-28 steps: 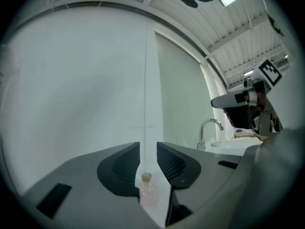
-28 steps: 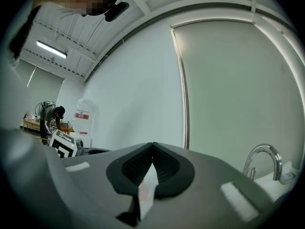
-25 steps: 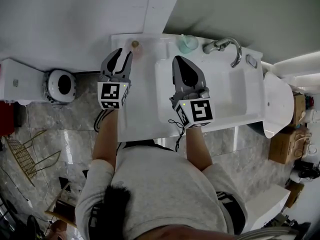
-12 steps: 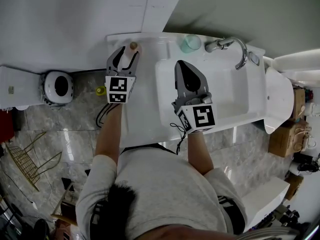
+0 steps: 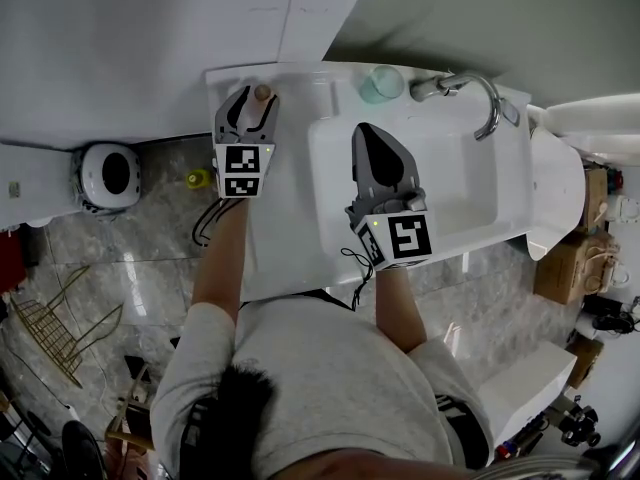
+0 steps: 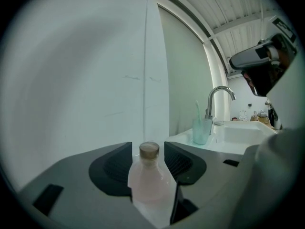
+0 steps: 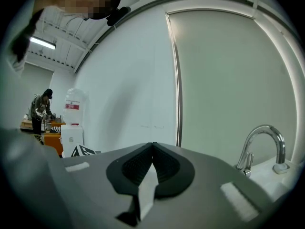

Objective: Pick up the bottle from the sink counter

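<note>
A small pale pink bottle (image 5: 264,93) with a brown cap stands at the back left corner of the white sink counter (image 5: 285,218), close to the wall. My left gripper (image 5: 254,98) reaches around it, jaws opening. In the left gripper view the bottle (image 6: 150,175) stands upright between the two dark pads (image 6: 112,168), with a gap on each side of its neck. My right gripper (image 5: 366,130) hovers over the left part of the basin. Its jaws (image 7: 152,146) meet at the tips with nothing between them.
The white basin (image 5: 450,188) fills the counter's right half. A chrome faucet (image 5: 470,93) and a teal cup (image 5: 381,84) stand at the back. Left of the counter, a white round device (image 5: 108,173) and a small yellow thing (image 5: 198,178) sit on the marble floor.
My left gripper has moved forward toward the wall until its jaws stand on both sides of the bottle. The right gripper has stayed over the basin.
</note>
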